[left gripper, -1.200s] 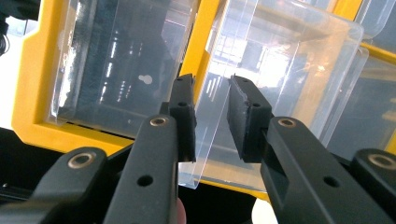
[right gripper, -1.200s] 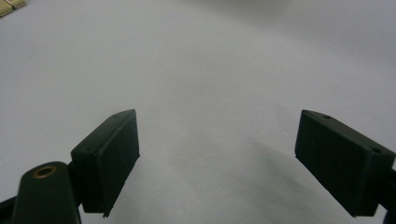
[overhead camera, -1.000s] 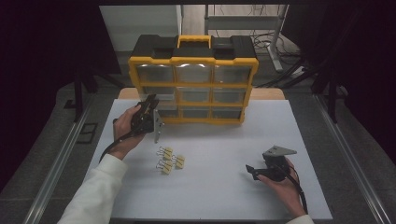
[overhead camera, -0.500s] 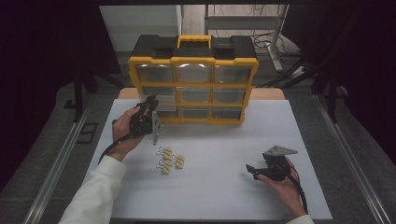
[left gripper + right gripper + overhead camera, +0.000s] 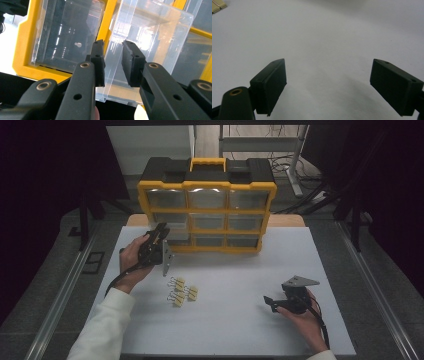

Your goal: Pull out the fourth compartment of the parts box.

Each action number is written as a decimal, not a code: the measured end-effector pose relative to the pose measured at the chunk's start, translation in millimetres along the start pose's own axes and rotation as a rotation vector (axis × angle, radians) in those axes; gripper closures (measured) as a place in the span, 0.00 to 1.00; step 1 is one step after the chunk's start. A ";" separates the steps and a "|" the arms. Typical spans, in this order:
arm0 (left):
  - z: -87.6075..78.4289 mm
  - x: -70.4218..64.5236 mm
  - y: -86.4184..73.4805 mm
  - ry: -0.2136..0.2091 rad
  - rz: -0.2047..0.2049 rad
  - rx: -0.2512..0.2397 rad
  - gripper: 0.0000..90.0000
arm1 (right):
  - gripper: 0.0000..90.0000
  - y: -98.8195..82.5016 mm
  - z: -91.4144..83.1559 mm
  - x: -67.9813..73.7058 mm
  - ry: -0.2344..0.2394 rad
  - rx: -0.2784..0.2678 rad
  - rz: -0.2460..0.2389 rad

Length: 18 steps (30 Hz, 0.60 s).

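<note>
White table point(image 5: 235, 270), left gripper point(image 5: 161, 234) unmoved at drawer point(image 5: 140, 50)

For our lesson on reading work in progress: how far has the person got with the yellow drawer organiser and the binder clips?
Done: the left gripper has reached the organiser, and one clear drawer stands partly pulled out. In hand: that gripper's jaws straddle the drawer's front edge; whether they pinch it I cannot tell. Left: the binder clips lie loose on the white table, none in a drawer, and the right gripper rests open and empty.

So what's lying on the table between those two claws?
In the high view, yellow binder clips lie between the left claw and right claw.
</note>
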<state>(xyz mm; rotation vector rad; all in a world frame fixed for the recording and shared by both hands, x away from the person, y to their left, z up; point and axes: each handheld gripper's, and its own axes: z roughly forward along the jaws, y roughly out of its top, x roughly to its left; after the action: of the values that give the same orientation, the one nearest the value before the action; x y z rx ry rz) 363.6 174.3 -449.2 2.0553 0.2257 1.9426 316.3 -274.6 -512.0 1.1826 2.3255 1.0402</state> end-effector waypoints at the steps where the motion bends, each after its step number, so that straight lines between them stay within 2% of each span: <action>1: 0.2 -0.1 -0.2 0.002 0.001 -0.003 0.80 | 0.16 0.0 0.1 0.0 -0.001 0.000 0.000; 8: -0.8 1.3 -0.9 -0.009 0.014 -0.006 0.81 | 0.16 0.1 0.6 -0.5 -0.002 -0.003 0.005; 18: -1.7 0.9 0.8 0.001 0.010 -0.006 0.81 | 0.16 0.2 0.0 0.0 -0.004 -0.001 0.001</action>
<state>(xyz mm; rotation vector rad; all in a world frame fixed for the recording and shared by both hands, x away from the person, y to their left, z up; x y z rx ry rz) 361.9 174.0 -447.9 2.0557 0.2099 1.9485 316.5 -274.6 -511.8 1.1847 2.3213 1.0383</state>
